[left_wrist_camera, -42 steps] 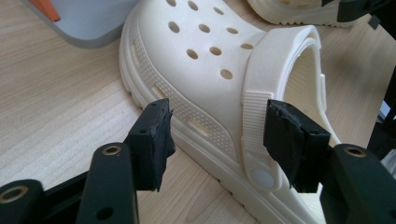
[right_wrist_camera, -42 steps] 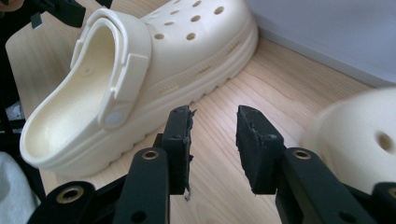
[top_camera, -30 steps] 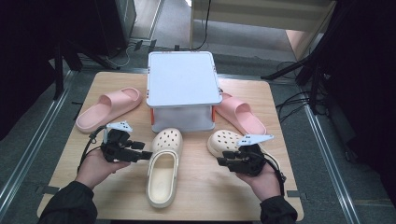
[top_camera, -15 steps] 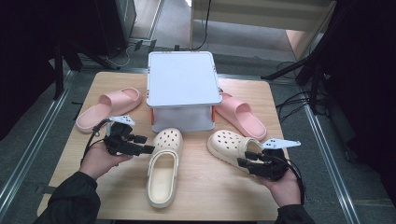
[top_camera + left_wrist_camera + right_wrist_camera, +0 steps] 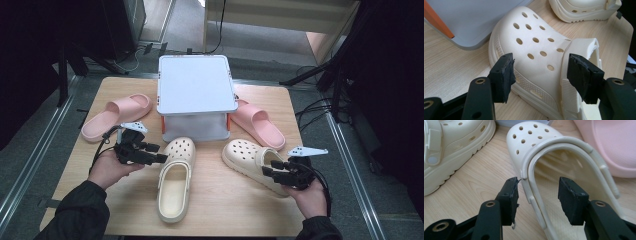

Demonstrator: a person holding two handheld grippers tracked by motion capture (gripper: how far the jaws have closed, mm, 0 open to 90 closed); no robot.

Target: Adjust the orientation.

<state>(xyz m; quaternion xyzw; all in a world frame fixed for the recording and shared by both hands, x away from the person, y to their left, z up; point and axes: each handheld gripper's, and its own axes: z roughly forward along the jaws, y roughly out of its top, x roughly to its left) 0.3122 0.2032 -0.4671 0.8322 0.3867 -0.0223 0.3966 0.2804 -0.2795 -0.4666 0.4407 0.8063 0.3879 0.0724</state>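
Centrally, lidded box (image 5: 197, 95); both hand-held grippers spread, straddling cream clogs, unpinched.

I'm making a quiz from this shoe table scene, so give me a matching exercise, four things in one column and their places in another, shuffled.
Things:
1. left gripper
2. right gripper
3. white lidded box
4. left pink slide

Places:
A. far middle of the table
B. at the right cream clog's side wall
C. at the left cream clog's toe part
D. left of the box

Pairs: 1-C, 2-B, 3-A, 4-D
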